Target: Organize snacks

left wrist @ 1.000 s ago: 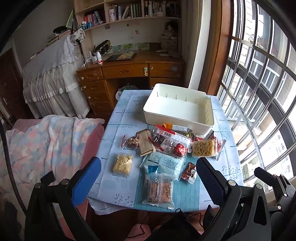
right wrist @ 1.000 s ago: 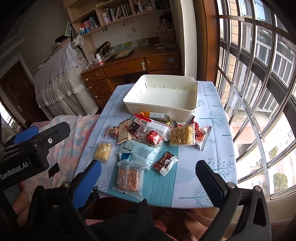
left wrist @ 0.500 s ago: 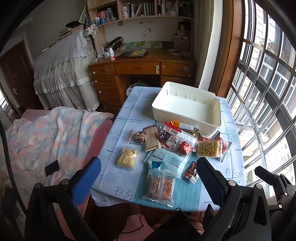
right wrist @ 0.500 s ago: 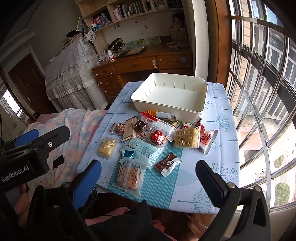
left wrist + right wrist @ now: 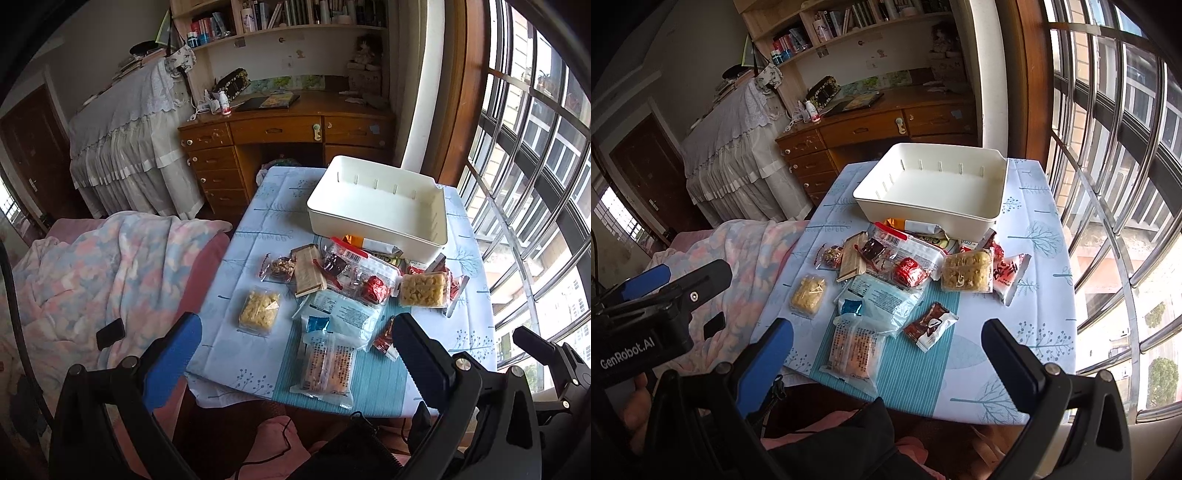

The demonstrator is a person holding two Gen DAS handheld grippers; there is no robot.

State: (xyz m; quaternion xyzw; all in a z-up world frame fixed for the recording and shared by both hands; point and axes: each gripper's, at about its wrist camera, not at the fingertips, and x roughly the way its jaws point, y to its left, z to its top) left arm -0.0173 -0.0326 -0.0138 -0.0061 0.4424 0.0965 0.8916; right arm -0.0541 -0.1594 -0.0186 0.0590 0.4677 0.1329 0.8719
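Several snack packets lie in a loose pile on the small table in front of an empty white bin. Among them are a clear biscuit pack at the near edge, a yellow cracker pack at the left, and a brown chocolate packet. My left gripper is open and empty, held above the near table edge. My right gripper is open and empty, also above the near edge. The left gripper's body also shows in the right wrist view.
A bed with a pastel blanket lies left of the table. A wooden desk stands behind it, under bookshelves. A barred window runs along the right side. The table wears a light blue cloth with a teal mat.
Both views have shifted a little: the table and bin now sit slightly farther right and lower in the left view. No packet has moved. Both grippers stay open.
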